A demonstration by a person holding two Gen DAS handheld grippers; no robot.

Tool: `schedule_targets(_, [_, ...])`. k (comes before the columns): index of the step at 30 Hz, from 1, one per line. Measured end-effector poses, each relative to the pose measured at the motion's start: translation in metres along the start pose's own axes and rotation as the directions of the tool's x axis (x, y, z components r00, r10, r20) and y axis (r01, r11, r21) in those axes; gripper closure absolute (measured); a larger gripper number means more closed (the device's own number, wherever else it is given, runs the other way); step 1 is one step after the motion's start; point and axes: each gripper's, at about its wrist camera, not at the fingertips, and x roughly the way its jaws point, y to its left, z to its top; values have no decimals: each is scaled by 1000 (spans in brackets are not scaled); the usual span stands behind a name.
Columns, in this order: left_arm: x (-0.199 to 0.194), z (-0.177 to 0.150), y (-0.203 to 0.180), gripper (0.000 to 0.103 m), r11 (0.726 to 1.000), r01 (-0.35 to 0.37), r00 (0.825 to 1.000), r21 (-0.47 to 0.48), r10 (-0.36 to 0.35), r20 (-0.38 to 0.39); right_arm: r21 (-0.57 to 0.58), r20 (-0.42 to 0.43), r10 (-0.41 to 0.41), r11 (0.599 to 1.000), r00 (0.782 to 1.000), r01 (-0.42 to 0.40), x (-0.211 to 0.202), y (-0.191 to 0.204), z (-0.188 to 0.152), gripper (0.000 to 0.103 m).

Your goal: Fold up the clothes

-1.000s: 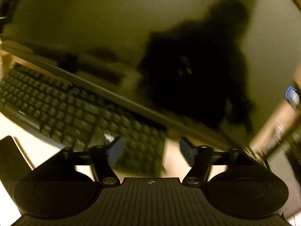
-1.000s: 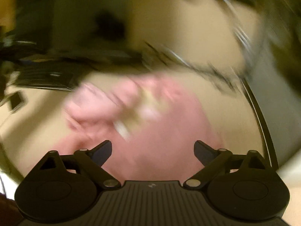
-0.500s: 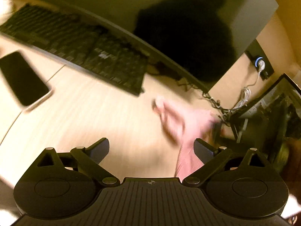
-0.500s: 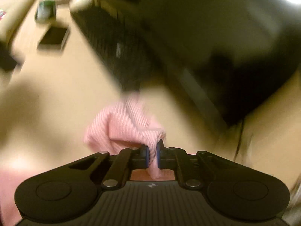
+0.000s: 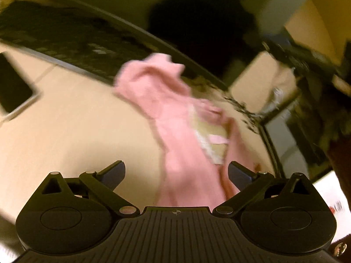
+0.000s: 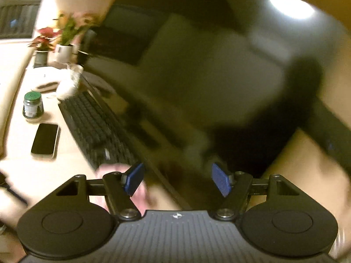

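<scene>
Both my claws, left gripper (image 5: 176, 174) and right gripper (image 6: 177, 180), hang released above the desk (image 5: 72, 127), where the crumpled pink garment (image 5: 173, 118) lies beside the keyboard (image 5: 72, 41), awaiting flattening.

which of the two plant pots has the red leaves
The left pot, the darker one; the white pot beside it holds green stems with pink and yellow flowers.

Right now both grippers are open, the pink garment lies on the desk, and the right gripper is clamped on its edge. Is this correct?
Not quite. The right gripper is open too and holds nothing, as the right wrist view shows. The rest stands: the left gripper is open, and the pink garment lies on the desk.
</scene>
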Motion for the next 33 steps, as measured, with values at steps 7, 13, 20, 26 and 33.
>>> schedule_targets(7, [48,24,-30,1,993,88,994,73,-83,-71,251,-315,170,964,934,-91,-49,28,-126,34])
schedule_targets(13, [60,37,-46,1,990,99,991,102,-89,-96,305,-358,271,938,893,-163,-27,89,-161,38])
schedule_targets(20, [64,37,-46,1,995,64,994,75,-57,-90,345,-275,100,939,956,1,-51,20,-154,91])
schedule_targets(26, [60,37,-50,1,997,35,998,66,-31,-52,457,-184,-297,818,937,349,-111,-129,-128,91])
schedule_targets(33, [74,42,-63,0,997,66,995,46,-62,-76,521,-99,-199,824,975,222,-96,-137,-115,91])
